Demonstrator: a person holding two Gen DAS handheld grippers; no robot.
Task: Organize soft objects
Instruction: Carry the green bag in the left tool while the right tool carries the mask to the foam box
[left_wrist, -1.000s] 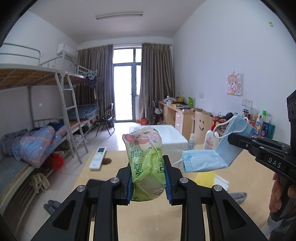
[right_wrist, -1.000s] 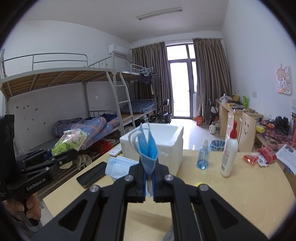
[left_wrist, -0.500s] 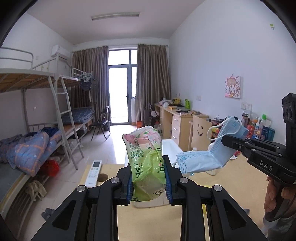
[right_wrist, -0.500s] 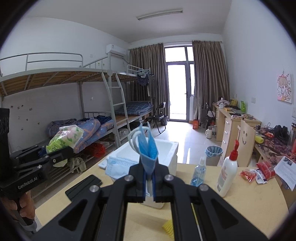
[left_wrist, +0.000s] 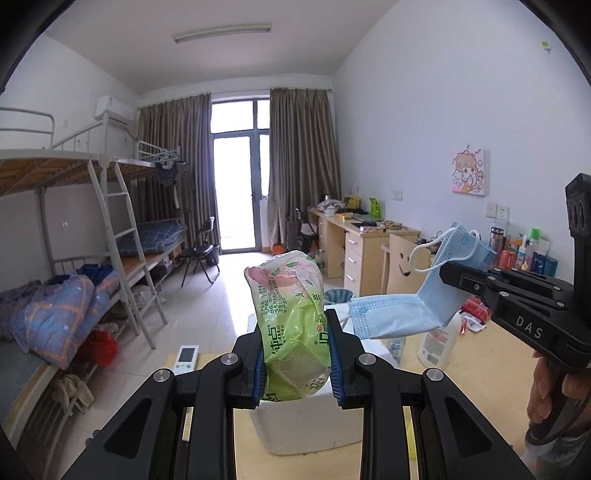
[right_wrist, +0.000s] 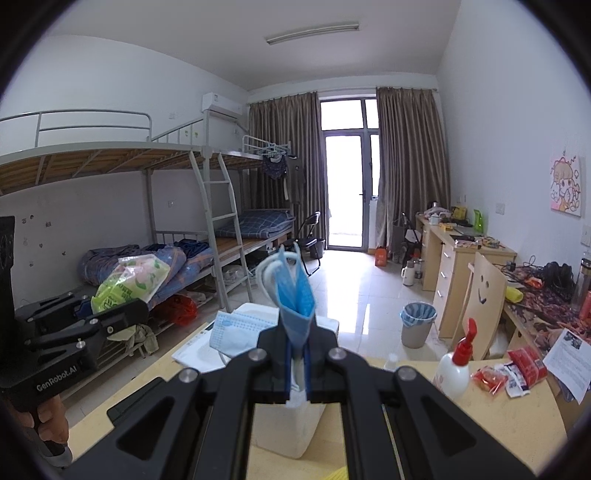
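My left gripper (left_wrist: 297, 363) is shut on a soft green and pink plastic tissue pack (left_wrist: 291, 325), held upright above the white foam box (left_wrist: 306, 424). In the right wrist view the same tissue pack (right_wrist: 129, 282) shows at the left, in the left gripper (right_wrist: 122, 308). My right gripper (right_wrist: 296, 363) is shut on folded blue face masks (right_wrist: 293, 299), whose ear loops stick up. Seen from the left wrist, the face masks (left_wrist: 413, 308) hang from the right gripper (left_wrist: 448, 275) at the right. Both grippers are raised over the wooden table (right_wrist: 480, 421).
The foam box (right_wrist: 291, 424) stands on the table's near part. A lotion pump bottle (right_wrist: 456, 365), red snack packets (right_wrist: 517, 369) and papers lie at the right. A remote (left_wrist: 186, 356) and a black phone (right_wrist: 129, 402) lie at the left. Bunk beds (right_wrist: 110, 221) and desks (right_wrist: 465, 254) stand behind.
Both grippers have risen with their loads and pulled back; the foam box and table items now sit lower and closer in both views. Neither grip has altered.
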